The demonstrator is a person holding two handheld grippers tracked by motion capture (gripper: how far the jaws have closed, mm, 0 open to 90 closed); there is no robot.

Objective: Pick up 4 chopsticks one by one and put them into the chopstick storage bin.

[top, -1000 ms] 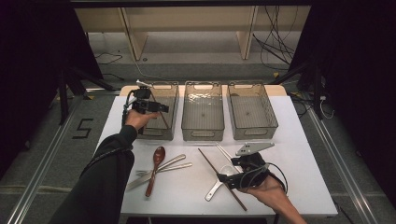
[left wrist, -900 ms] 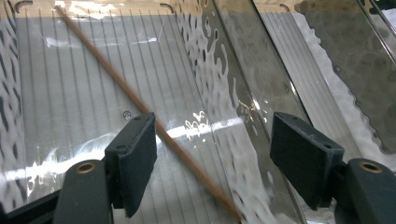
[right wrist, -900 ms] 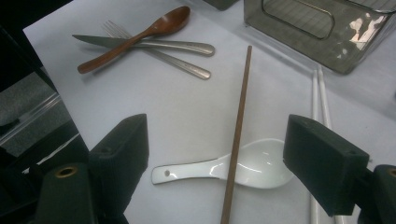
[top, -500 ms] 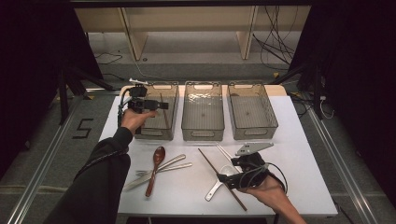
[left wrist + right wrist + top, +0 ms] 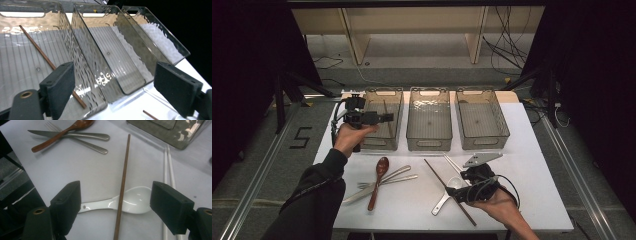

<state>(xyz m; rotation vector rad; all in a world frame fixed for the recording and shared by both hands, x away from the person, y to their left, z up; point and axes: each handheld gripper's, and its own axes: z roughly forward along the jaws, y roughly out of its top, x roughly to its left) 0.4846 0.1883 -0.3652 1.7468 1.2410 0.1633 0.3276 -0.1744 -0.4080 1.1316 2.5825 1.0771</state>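
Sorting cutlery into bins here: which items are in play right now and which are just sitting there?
In play:
- left gripper, open, jaws just opened
- brown chopstick in the left bin
- left bin
- right gripper, open
- brown chopstick on the table

Lying about:
- white spoon
- white chopsticks
- wooden spoon
- fork and knife
- middle bin, right bin

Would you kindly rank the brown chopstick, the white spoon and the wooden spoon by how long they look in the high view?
1. Brown chopstick, clearly the longest.
2. Wooden spoon.
3. White spoon; it looks shorter, but the right gripper covers part of its bowl, so second and third place are uncertain.
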